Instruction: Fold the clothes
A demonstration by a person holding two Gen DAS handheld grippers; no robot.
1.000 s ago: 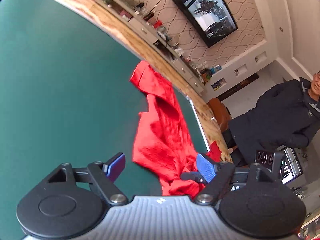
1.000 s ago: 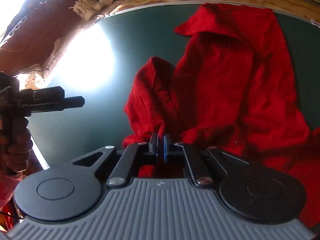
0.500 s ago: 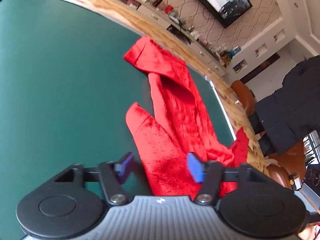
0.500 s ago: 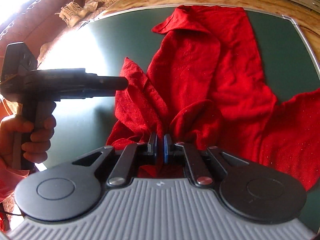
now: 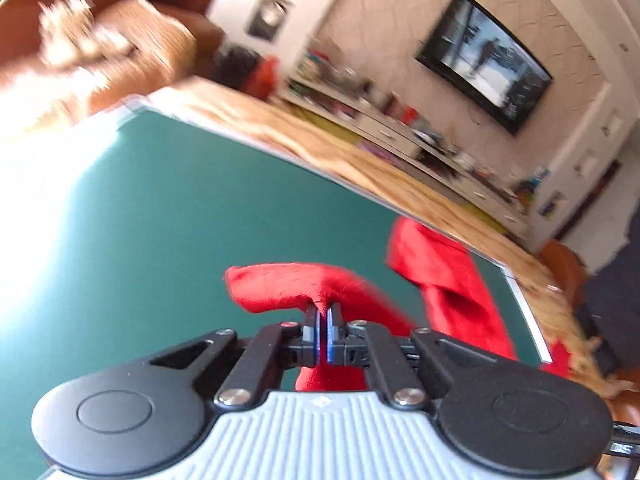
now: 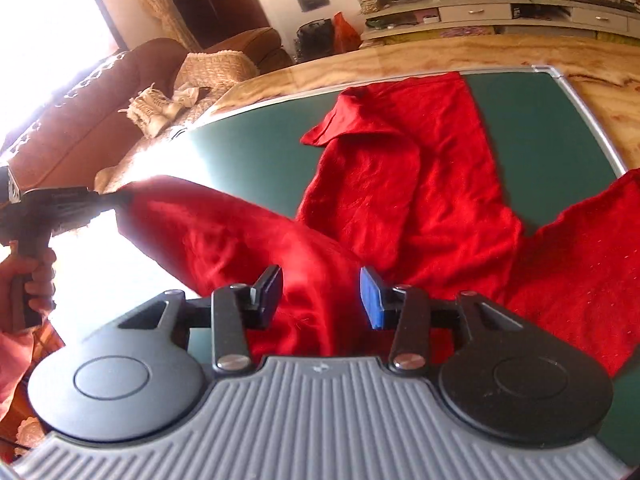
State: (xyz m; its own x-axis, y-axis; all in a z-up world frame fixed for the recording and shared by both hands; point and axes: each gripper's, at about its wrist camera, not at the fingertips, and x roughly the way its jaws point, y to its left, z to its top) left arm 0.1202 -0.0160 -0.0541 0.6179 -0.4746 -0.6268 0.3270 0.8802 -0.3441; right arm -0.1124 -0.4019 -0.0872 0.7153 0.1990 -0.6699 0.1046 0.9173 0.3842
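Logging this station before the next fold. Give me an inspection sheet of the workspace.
Surface: green mat on a wooden table, strong glare at the left.
Job's things: red garment, crumpled, one part lifted off the mat toward the left.
Clutter: nothing seen on the mat besides the garment.
Grippers: left gripper shut on a fold of the garment; right gripper jaws opening, cloth lies between them, pads not pressing.
Cables: nothing seen.
Surroundings: television on the wall, low cabinet crowded with small items, brown sofa, a hand holding the left gripper's handle.
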